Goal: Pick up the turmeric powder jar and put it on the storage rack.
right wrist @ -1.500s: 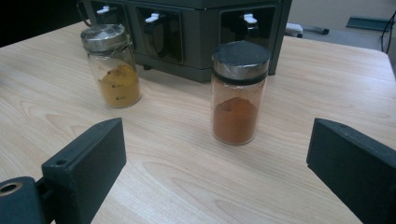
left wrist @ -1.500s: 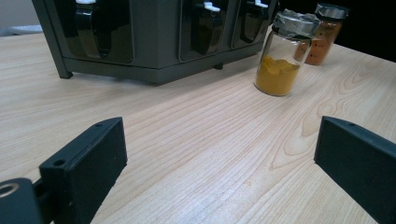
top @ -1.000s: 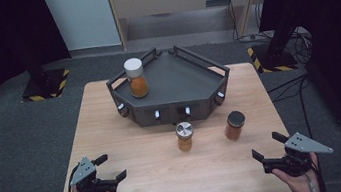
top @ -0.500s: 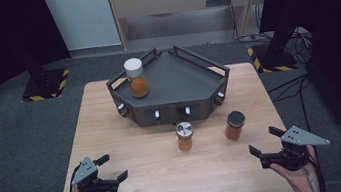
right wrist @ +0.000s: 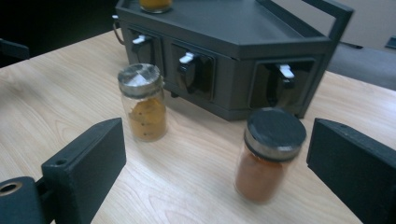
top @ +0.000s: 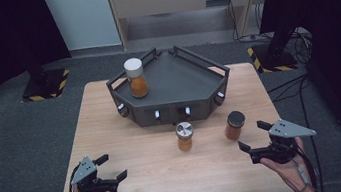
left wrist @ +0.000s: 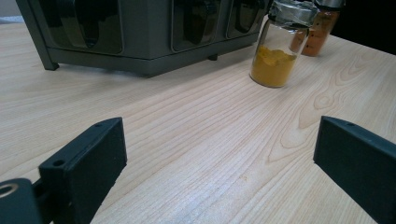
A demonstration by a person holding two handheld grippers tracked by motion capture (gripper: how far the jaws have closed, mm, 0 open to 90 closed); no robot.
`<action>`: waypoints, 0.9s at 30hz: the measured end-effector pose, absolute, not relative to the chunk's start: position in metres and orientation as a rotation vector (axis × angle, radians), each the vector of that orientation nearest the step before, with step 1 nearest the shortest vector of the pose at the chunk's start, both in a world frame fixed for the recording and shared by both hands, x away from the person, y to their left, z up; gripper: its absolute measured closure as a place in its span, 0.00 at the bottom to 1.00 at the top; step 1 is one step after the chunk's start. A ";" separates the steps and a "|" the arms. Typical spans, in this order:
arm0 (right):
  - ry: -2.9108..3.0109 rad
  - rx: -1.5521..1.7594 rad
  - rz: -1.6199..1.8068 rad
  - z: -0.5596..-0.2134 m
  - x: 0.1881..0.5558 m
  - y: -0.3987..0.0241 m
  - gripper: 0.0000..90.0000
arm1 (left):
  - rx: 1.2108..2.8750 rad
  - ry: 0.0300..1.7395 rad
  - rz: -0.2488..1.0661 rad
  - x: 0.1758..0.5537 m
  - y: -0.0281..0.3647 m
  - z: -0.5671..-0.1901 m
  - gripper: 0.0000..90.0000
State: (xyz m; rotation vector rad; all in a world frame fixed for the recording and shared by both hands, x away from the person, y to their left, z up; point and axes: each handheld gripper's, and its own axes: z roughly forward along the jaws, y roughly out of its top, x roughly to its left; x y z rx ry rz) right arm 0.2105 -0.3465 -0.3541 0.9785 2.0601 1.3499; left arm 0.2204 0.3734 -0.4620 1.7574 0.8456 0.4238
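Small clear glass jar with a black round lid and orange-red powder inside (right wrist: pixel 270 154) – upright on the light wooden table (top: pixel 128 132), just in front of the rack and right of centre, framed between the right gripper's jaws in the right gripper view but not yet touched. Likely light but rigid and breakable; smooth glass wall probably slippery, so best taken across the straight body just under the lid, pads square on opposite sides, no squeeze on the lid rim. Powder fills roughly the lower half, so low weight, little tipping risk if kept upright. Right gripper (top: pixel 257 140) wide open, holding nothing, close behind the jar. Next over, second clear glass jar with a silver faceted lid and yellow-orange powder (top: pixel 184 136) – standing near the first, apart from it, also just before the rack; same handling expected. Left gripper (top: pixel 111 168) spread wide as well, empty, low near the table's front left corner, well apart from both jars. Behind the jars, dark grey angular metal rack with a railed top shelf and knobbed front slots (top: pixel 176 82), carrying a third glass jar with a white cap and orange contents (top: pixel 136 77) at its left end. Grey floor around the table.
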 end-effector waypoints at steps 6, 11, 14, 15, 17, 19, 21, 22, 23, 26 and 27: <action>2.103 0.953 1.363 -0.351 0.226 -0.337 0.06 | 1.759 0.844 0.420 0.221 0.374 -0.462 0.02; 2.137 0.934 1.366 -0.351 0.238 -0.329 0.06 | 1.762 0.841 0.419 0.221 0.373 -0.462 0.02; 2.170 0.919 1.384 -0.351 0.247 -0.322 0.06 | 1.759 0.844 0.421 0.221 0.373 -0.462 0.02; 2.176 0.915 1.386 -0.351 0.249 -0.320 0.06 | 1.757 0.845 0.421 0.221 0.374 -0.462 0.02; 2.178 0.908 1.378 -0.351 0.251 -0.318 0.06 | 1.758 0.845 0.420 0.221 0.374 -0.462 0.02; 2.185 0.906 1.387 -0.352 0.255 -0.315 0.06 | 1.759 0.844 0.420 0.221 0.373 -0.462 0.02; 2.193 0.901 1.391 -0.352 0.261 -0.311 0.06 | 1.760 0.844 0.420 0.221 0.373 -0.462 0.02; 2.197 0.896 1.394 -0.352 0.262 -0.309 0.06 | 1.759 0.844 0.420 0.221 0.373 -0.462 0.02; 2.205 0.889 1.396 -0.353 0.265 -0.306 0.06 | 1.759 0.844 0.420 0.221 0.373 -0.462 0.02; 2.215 0.881 1.397 -0.353 0.269 -0.301 0.06 | 1.758 0.846 0.421 0.221 0.374 -0.462 0.02; 2.222 0.873 1.397 -0.354 0.272 -0.298 0.06 | 1.759 0.846 0.421 0.221 0.374 -0.462 0.02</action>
